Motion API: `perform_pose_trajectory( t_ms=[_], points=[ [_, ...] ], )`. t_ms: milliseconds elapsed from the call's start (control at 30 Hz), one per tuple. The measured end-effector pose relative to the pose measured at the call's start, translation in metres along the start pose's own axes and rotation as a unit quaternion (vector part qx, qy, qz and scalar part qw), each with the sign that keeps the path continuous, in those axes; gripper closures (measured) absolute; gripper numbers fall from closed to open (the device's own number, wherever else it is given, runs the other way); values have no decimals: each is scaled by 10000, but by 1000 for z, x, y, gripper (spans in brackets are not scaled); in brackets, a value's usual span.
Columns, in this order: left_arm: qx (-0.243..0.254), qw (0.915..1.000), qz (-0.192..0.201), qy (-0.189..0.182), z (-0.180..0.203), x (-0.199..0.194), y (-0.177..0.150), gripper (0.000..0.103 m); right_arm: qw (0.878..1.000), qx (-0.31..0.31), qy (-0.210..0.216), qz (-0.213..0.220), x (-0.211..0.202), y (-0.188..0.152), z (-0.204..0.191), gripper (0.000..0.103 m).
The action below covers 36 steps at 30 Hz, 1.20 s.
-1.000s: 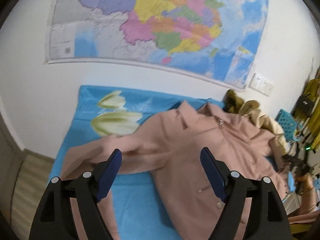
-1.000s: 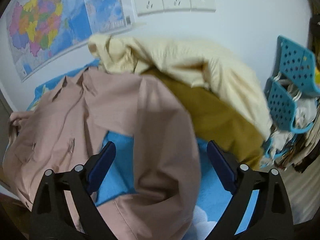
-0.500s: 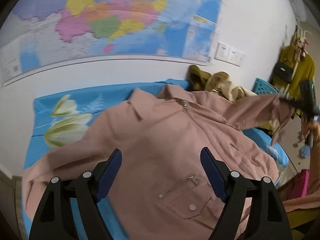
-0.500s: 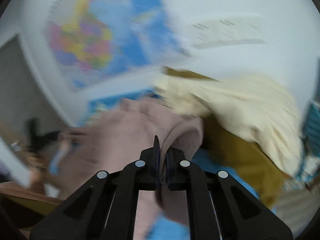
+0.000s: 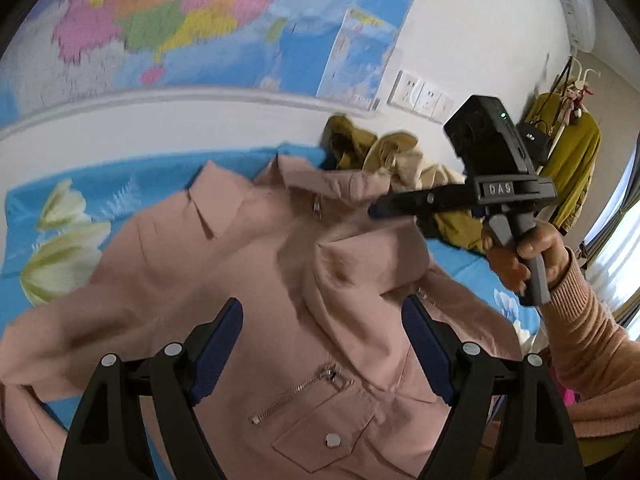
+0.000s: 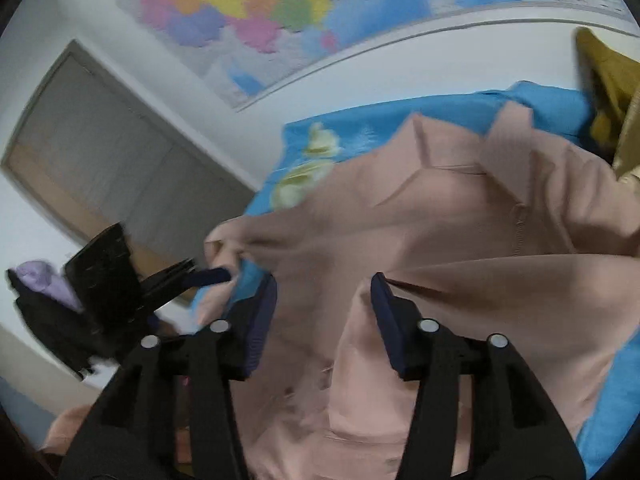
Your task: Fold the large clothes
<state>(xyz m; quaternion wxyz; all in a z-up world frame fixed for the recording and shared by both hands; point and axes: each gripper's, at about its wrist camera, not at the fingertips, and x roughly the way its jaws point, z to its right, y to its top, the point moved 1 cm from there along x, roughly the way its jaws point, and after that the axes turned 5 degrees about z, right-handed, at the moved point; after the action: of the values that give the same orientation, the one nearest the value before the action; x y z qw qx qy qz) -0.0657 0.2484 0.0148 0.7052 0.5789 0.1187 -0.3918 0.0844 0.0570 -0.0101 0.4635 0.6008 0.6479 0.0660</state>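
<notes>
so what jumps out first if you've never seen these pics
A pink jacket spread front-up across the blue floral sheet fills the middle. Behind it a big colourful wall map covers the wall, and a heap of mustard and cream clothes lies beside the jacket's collar.

Black two-finger left gripper (image 5: 322,354) with dark blue ribbed pads, silver screws, right gripper (image 6: 323,322) alike, "DAS" lettering, ribbed pink sleeve (image 5: 592,340)

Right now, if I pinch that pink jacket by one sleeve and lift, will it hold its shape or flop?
Likely flop: the pink jacket already drapes in soft creases, and its folded-over sleeve lies limp. The zipper and snap button probably weigh the front down a little. On the smooth blue sheet it may slide when pulled.
</notes>
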Motion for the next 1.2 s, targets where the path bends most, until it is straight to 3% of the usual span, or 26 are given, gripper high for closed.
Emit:
perform_pose_trajectory(
  t_ms=[100, 167, 267, 400, 467, 500, 533, 567, 600, 667, 700, 800, 900, 967, 1000, 1033, 1100, 1200],
  points=[
    [-65, 9993, -358, -125, -1, 18, -14, 23, 9965, -225, -696, 417, -32, -12, 18, 47],
    [-142, 9977, -559, -346, 2, 32, -20, 21, 9868, -392, -1404, 711, -55, -23, 33, 37],
    [-116, 9943, -884, -589, 13, 60, -25, 19, 9741, -332, -2038, 919, -75, -37, 63, 27],
    [-197, 9877, -1467, -497, 21, 107, -30, 18, 9748, 313, -2062, 793, -75, -58, 118, 26],
    [-236, 9833, -1778, -292, 19, 133, -36, 23, 9749, 349, -2080, 716, -67, -63, 131, 26],
    [-184, 9850, -1696, -249, 19, 133, -35, 30, 9769, 450, -1974, 680, -60, -65, 138, 26],
    [-74, 9859, -1646, -287, 21, 133, -34, 53, 9797, 557, -1815, 650, -55, -65, 144, 26],
    [-42, 9842, -1739, -322, 20, 135, -33, 70, 9820, 653, -1656, 625, -50, -65, 149, 35],
    [-51, 9838, -1768, -306, 18, 135, -31, 95, 9871, 809, -1263, 568, -43, -65, 155, 45],
    [-26, 9839, -1745, -379, 11, 130, -25, 100, 9888, 870, -1064, 583, -41, -64, 155, 89],
    [44, 9856, -1668, -268, 9, 124, -20, 100, 9900, 787, -968, 660, -47, -61, 153, 97],
    [342, 9909, -1276, 259, -9, 93, 8, 100, 9871, 757, -955, 1039, -77, -55, 148, 99],
    [676, 9851, -1053, 1181, -28, 78, 33, 100, 9822, 784, -1222, 1190, -96, -52, 152, 100],
    [652, 9742, -1026, 1901, -52, 75, 47, 96, 9793, 965, -1316, 1194, -96, -53, 163, 100],
    [613, 9734, -1063, 1936, -63, 76, 50, 86, 9785, 1039, -1414, 1080, -90, -55, 170, 100],
    [575, 9750, -1117, 1834, -71, 78, 50, 61, 9779, 1064, -1459, 1050, -87, -57, 173, 99],
    [300, 9783, -1272, 1607, -82, 82, 44, 22, 9770, 1245, -1373, 1057, -84, -61, 182, 94],
    [206, 9841, -1433, 1030, -80, 82, 22, 23, 9761, 1283, -1387, 1072, -88, -67, 184, 77]
  ],
)
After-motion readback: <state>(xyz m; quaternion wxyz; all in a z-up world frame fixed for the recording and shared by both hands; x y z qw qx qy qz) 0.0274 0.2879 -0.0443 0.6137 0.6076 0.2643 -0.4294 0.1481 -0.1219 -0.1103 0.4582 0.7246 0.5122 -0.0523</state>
